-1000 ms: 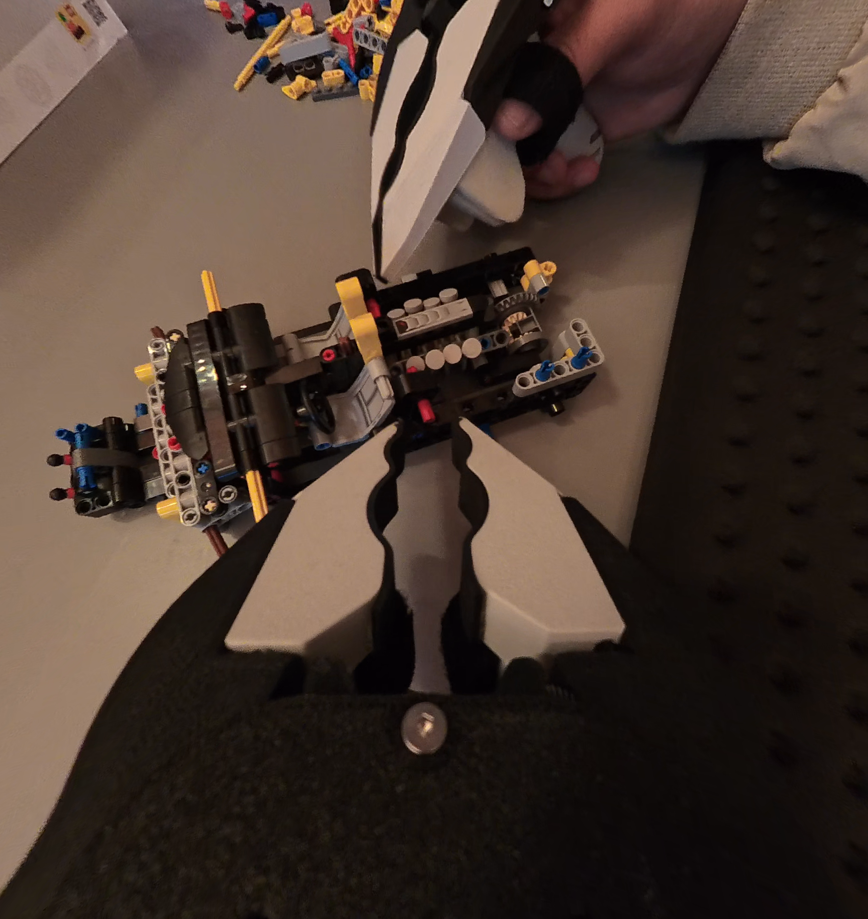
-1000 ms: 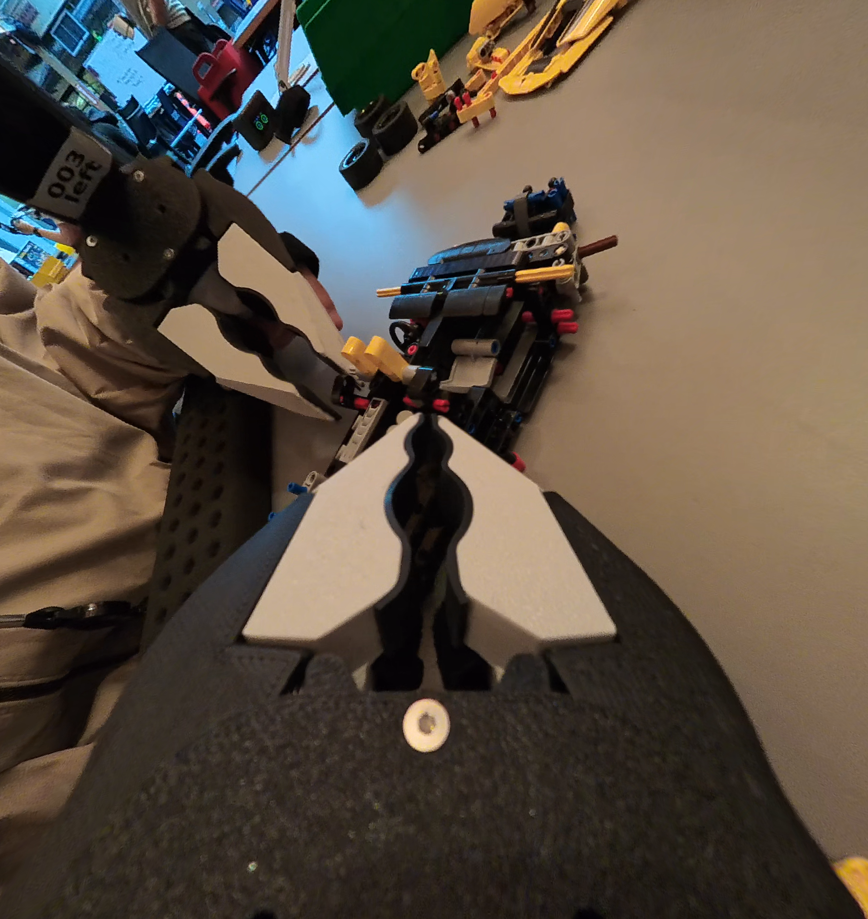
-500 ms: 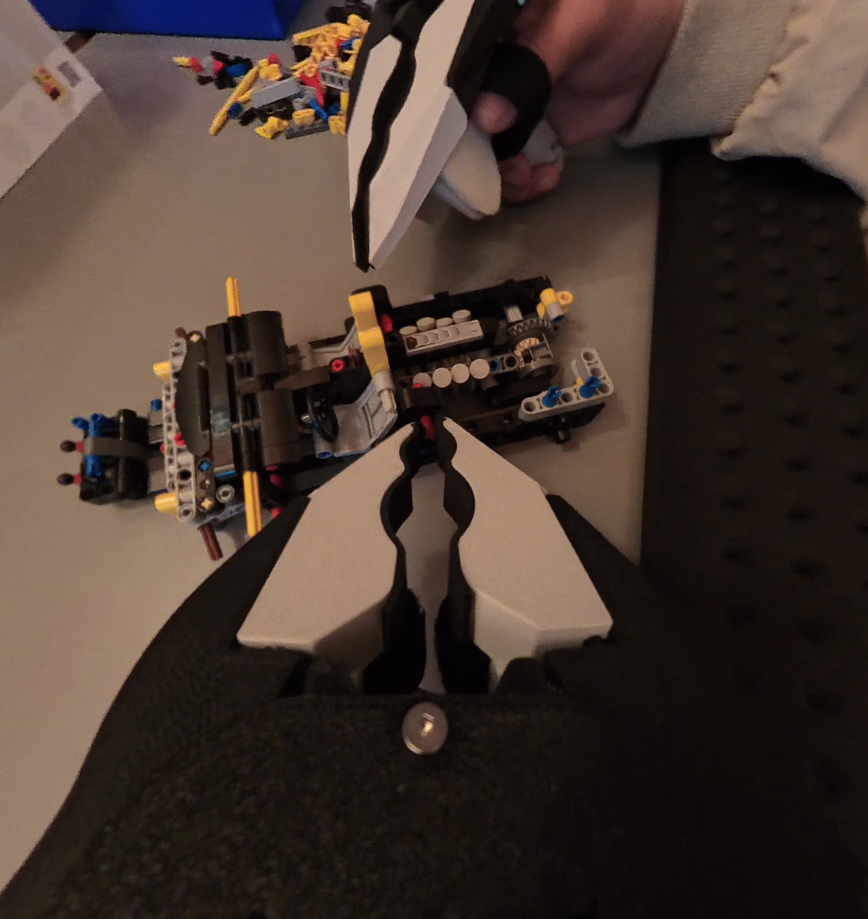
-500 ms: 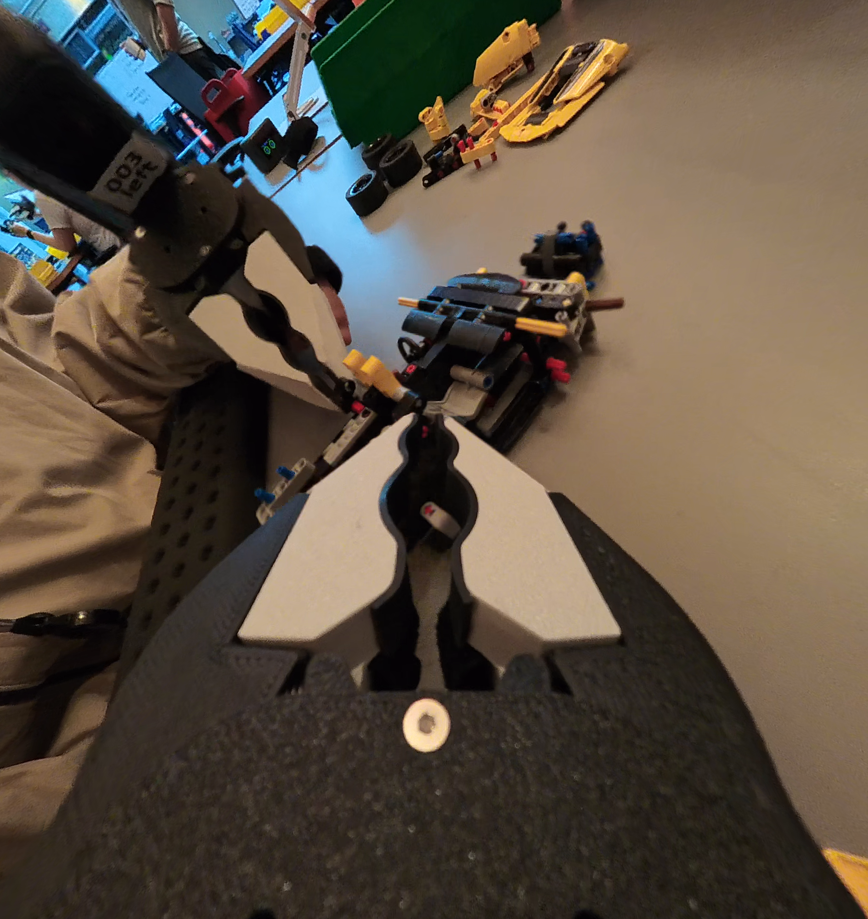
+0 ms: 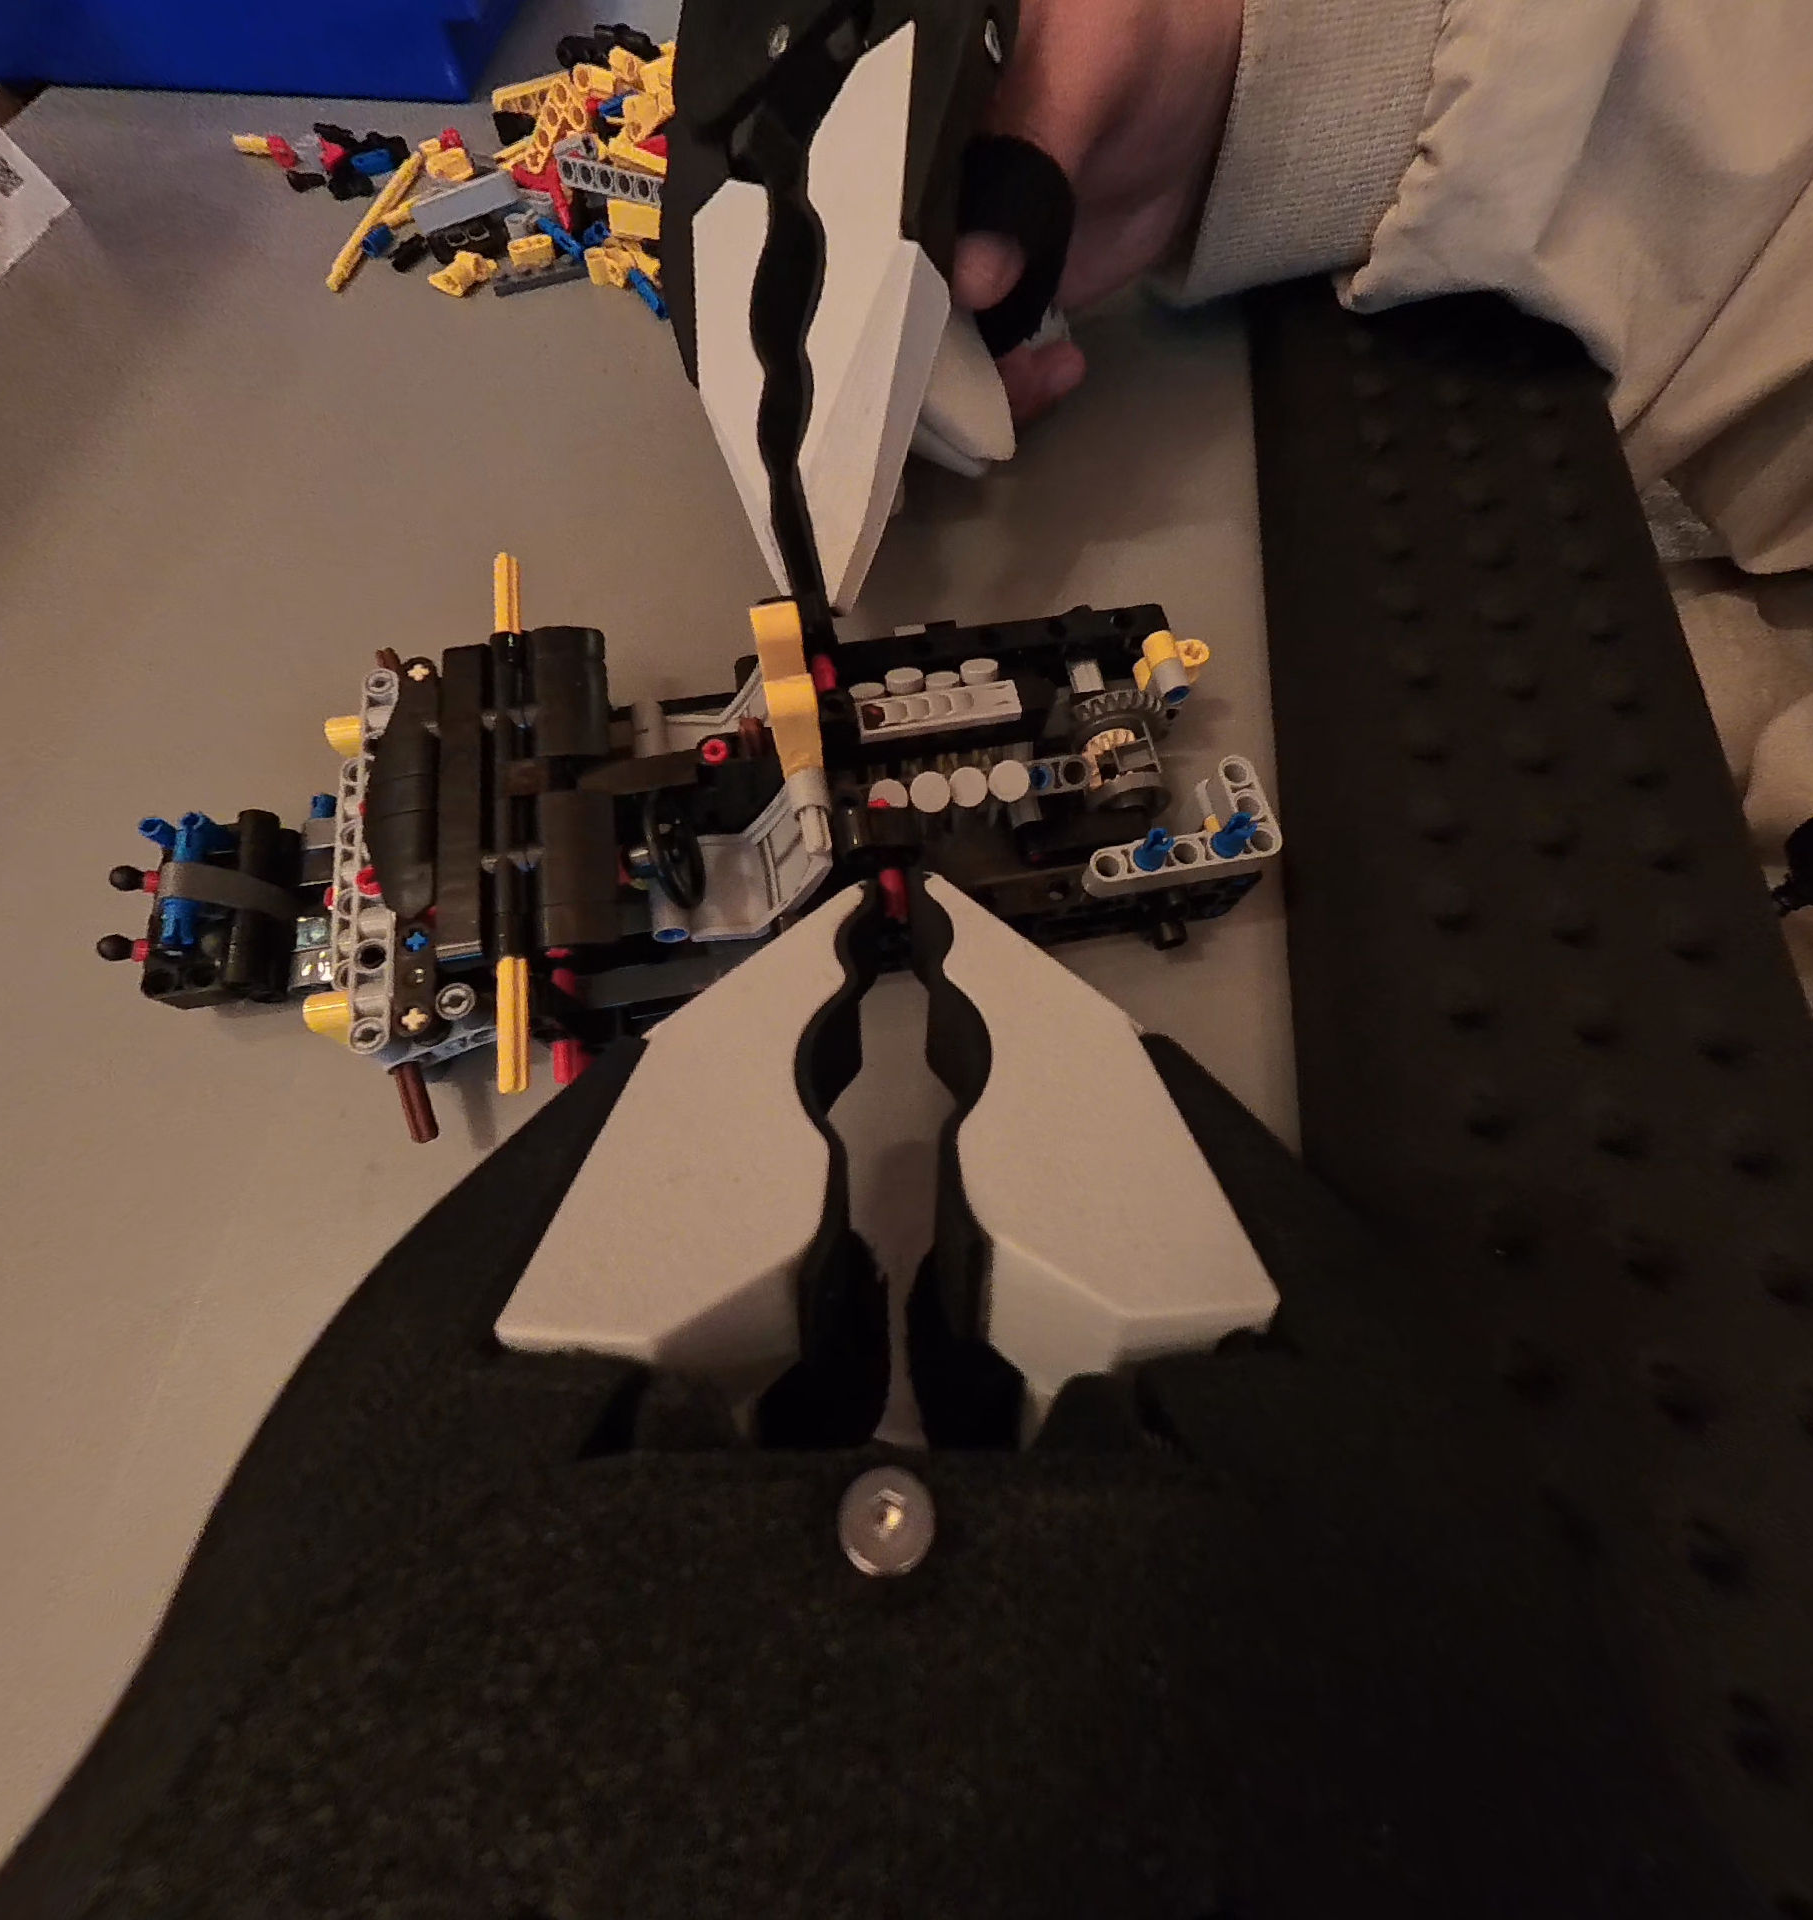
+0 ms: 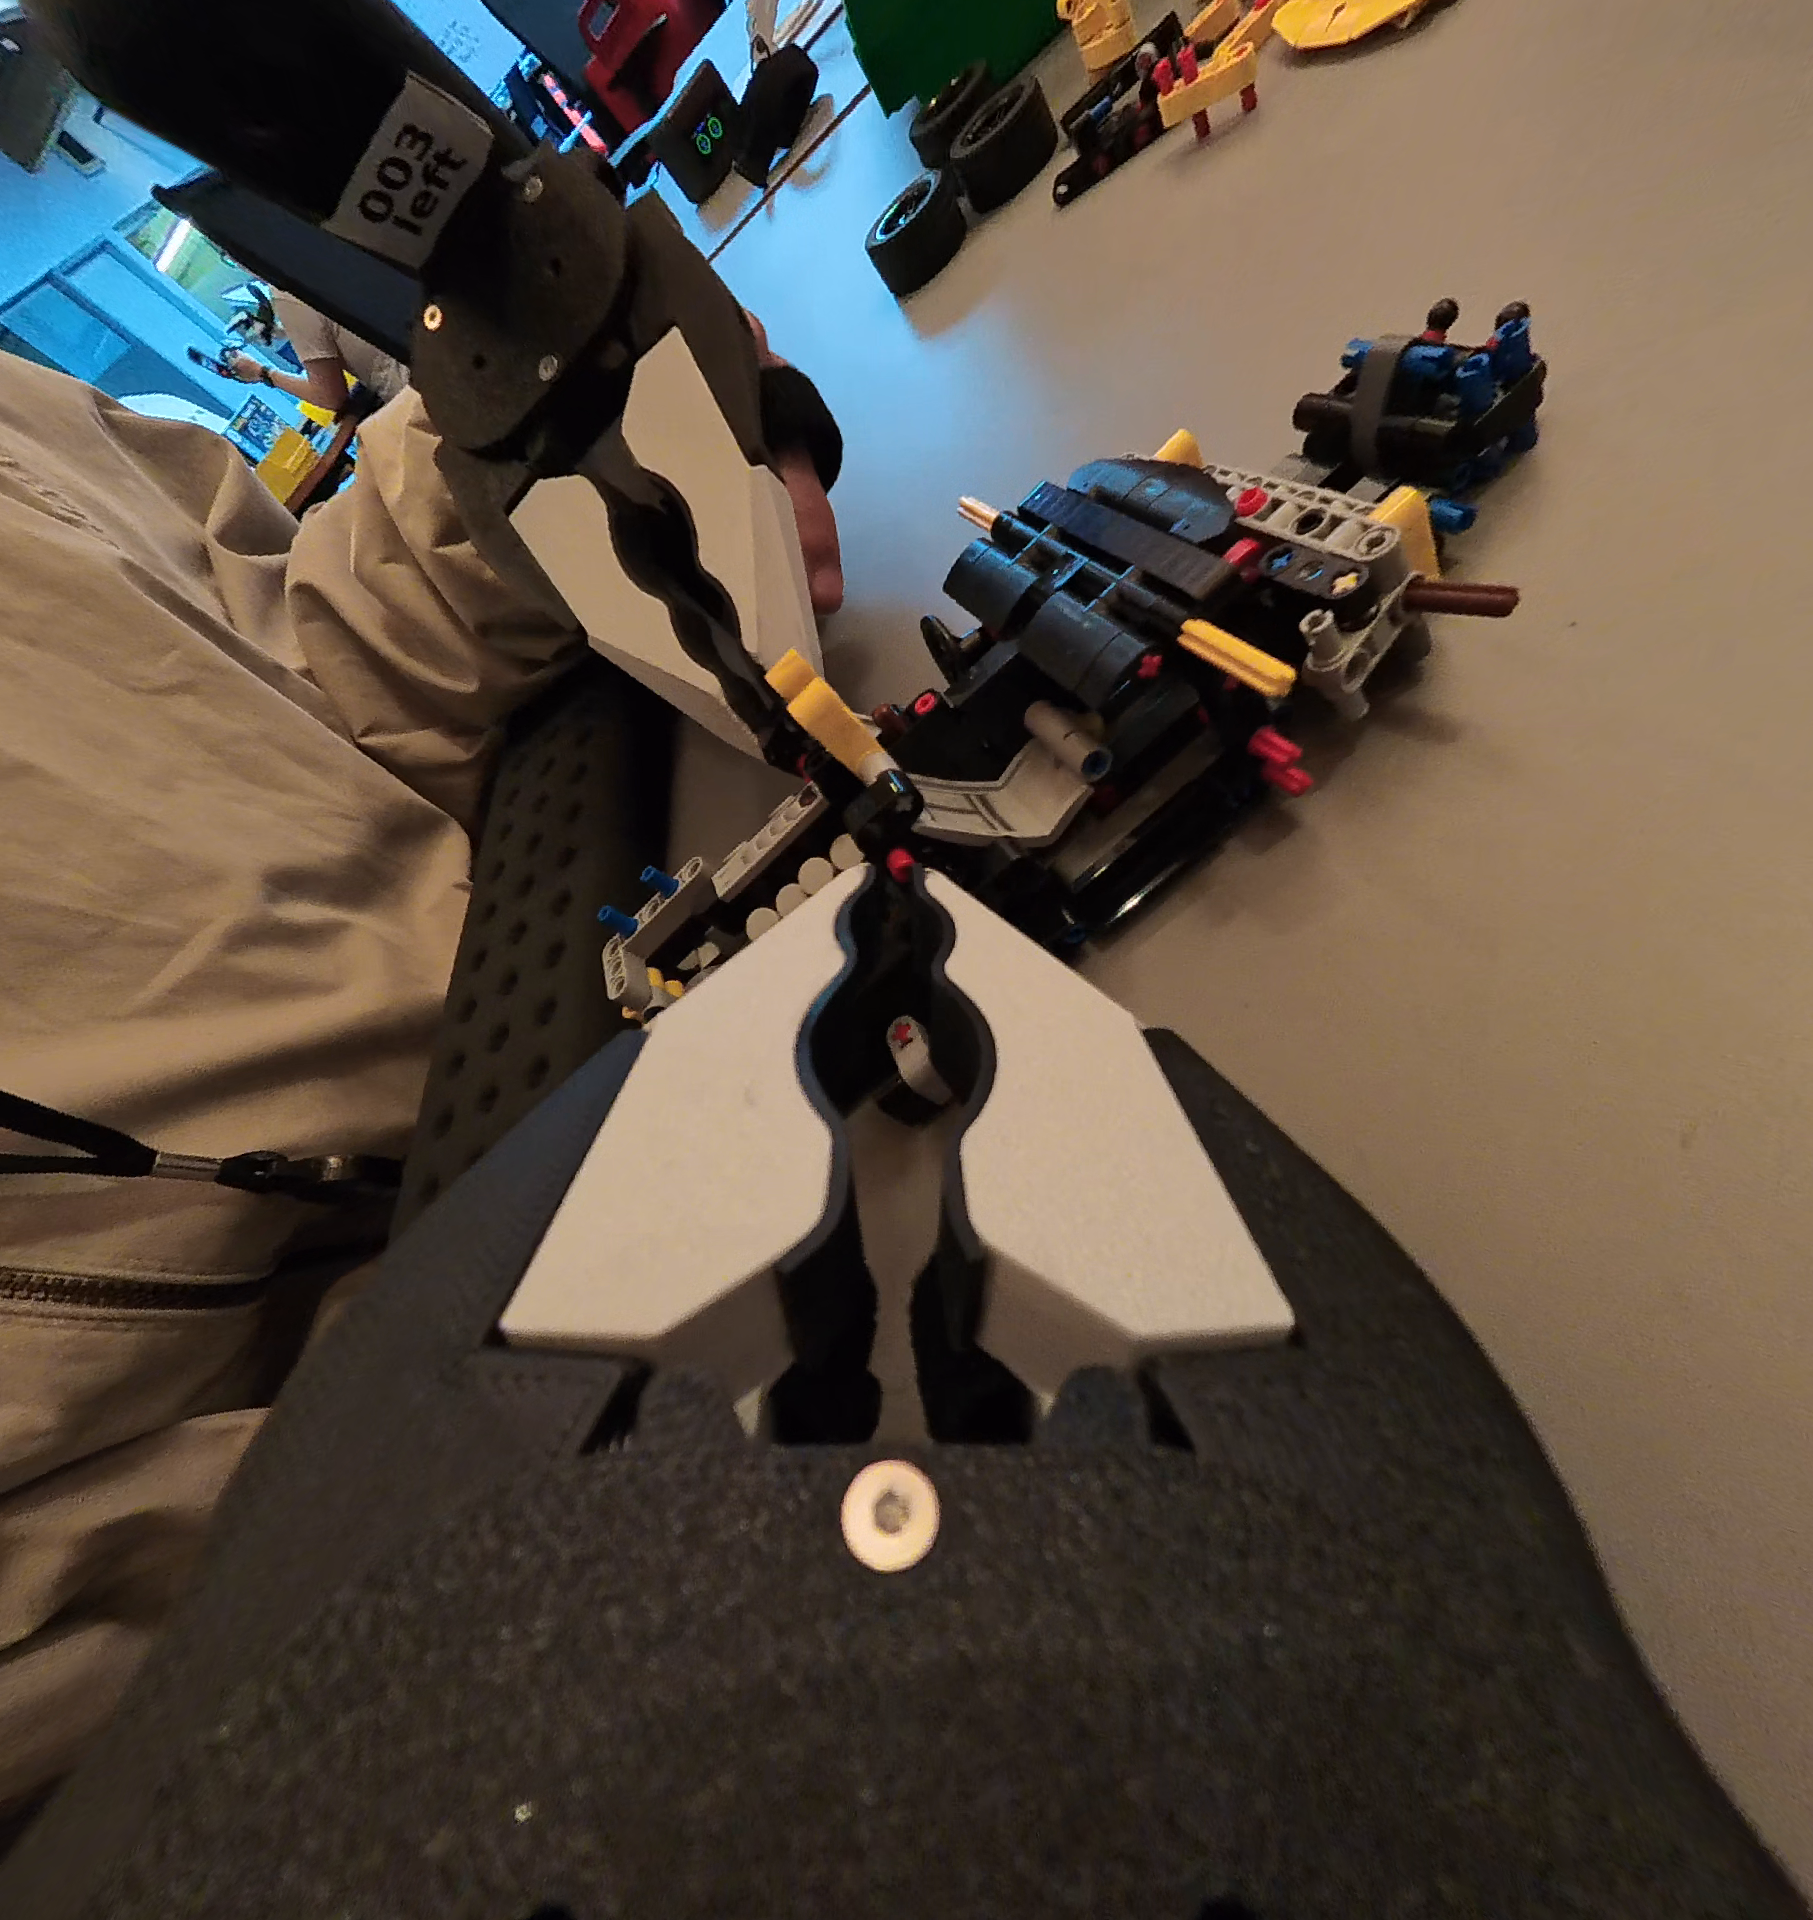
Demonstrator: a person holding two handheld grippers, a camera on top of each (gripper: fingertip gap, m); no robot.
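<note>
A black, grey and yellow brick-built car chassis (image 5: pixel 673 810) lies on the grey table, also in the right wrist view (image 6: pixel 1141 665). My left gripper (image 5: pixel 889 896) is at its near side, jaws closed to a narrow gap around a red pin (image 5: pixel 889 889) below the yellow roll bar (image 5: pixel 790 696). My right gripper (image 6: pixel 894 878) comes from the opposite side; its tips (image 5: pixel 814 603) touch the bar's far end. A small grey-and-red piece (image 6: pixel 914 1051) sits in the hollow between its fingers. The left gripper (image 6: pixel 777 727) shows there by the yellow bar (image 6: pixel 829 717).
A pile of loose yellow, black and blue bricks (image 5: pixel 549 187) lies beyond the chassis, before a blue bin (image 5: pixel 206 42). A black studded mat (image 5: pixel 1504 831) lines the table edge by a beige sleeve (image 5: pixel 1504 156). Black tyres (image 6: pixel 975 156) and a green box (image 6: pixel 943 42) lie farther off. One gripper's finger ends stand about 7 centimetres off the other's.
My left jaws have narrowed around the red pin. My right gripper lifted off the chassis, then came back down to the yellow bar with the small piece still between its fingers.
</note>
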